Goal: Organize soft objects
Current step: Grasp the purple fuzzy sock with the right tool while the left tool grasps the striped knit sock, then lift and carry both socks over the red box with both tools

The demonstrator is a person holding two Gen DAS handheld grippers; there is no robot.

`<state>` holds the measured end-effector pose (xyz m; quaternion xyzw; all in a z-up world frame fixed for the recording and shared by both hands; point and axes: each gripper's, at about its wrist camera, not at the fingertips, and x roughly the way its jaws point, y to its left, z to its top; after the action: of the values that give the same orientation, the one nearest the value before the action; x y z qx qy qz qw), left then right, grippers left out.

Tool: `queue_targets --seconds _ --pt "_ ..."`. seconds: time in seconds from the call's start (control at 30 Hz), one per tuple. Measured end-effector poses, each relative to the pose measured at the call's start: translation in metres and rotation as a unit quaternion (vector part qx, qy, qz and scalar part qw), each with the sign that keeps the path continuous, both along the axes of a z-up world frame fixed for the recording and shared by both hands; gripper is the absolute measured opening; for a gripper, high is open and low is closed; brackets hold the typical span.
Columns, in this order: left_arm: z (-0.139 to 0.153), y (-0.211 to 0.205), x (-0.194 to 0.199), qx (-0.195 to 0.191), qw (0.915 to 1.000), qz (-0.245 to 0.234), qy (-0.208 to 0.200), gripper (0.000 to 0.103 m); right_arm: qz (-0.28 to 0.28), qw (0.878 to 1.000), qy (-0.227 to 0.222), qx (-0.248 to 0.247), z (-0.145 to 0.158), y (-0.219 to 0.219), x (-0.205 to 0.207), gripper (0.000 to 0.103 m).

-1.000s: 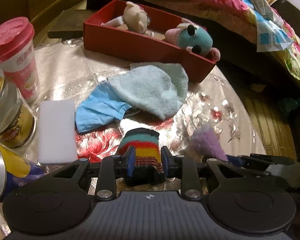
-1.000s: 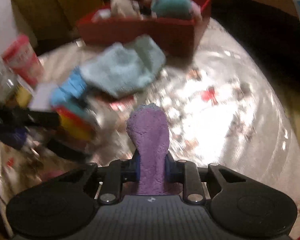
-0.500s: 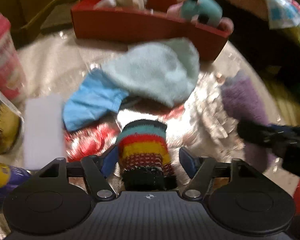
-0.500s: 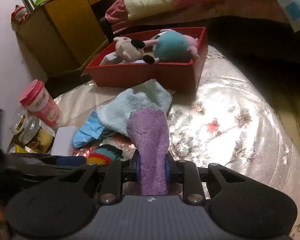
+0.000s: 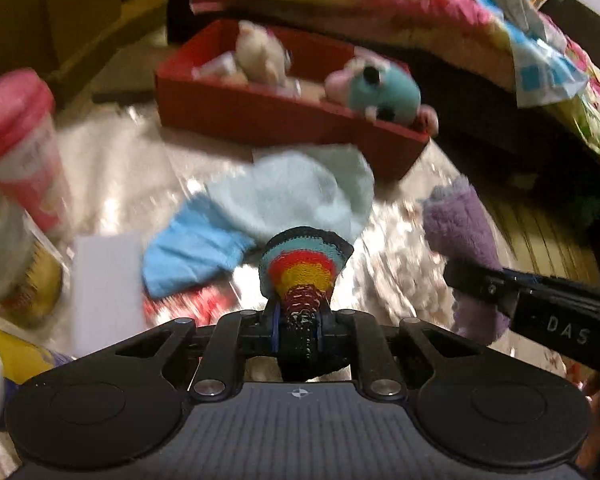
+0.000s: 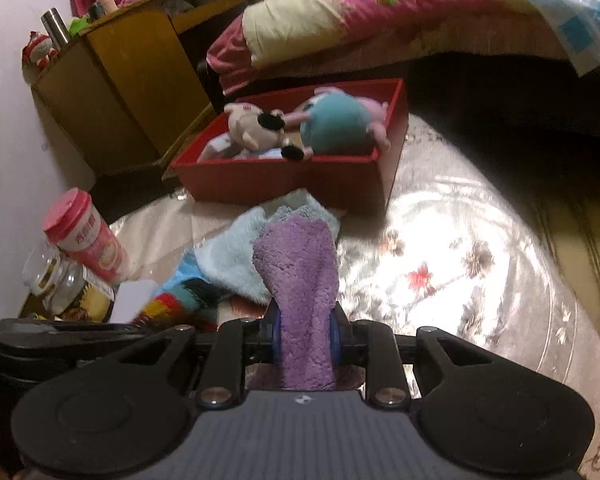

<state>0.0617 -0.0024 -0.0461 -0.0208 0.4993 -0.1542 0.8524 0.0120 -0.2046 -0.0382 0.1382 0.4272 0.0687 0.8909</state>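
Left wrist view: the left gripper (image 5: 298, 326) has its jaws pinched tight on the cuff of a striped sock (image 5: 302, 268), which stands up out of the pads and is off the table, in front of the red box (image 5: 260, 116). In the right wrist view the right gripper (image 6: 305, 338) is clamped fully on a purple sock (image 6: 300, 280), also lifted, short of the box's near wall.

The step looks like carrying both socks to the box. To do it well, each grip should stay firm until its sock is over the open top, clear of the near wall, and the two hands should keep apart so they do not collide.

Counted: two plush toys in the box, two socks held, one pale towel (image 5: 296, 196) and one blue cloth (image 5: 192, 252) lying before the box, one white block (image 5: 108, 280), one pink cup (image 5: 24, 152), jars to its left.
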Motion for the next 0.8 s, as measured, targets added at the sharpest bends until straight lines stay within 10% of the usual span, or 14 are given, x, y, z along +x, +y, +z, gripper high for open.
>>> queue_targets --seconds 0.8 --pt "0.068 0.003 0.024 0.023 0.9903 0.03 -0.134 0.013 -0.015 0.992 -0.122 0.0 0.059 0.021 0.029 0.0"
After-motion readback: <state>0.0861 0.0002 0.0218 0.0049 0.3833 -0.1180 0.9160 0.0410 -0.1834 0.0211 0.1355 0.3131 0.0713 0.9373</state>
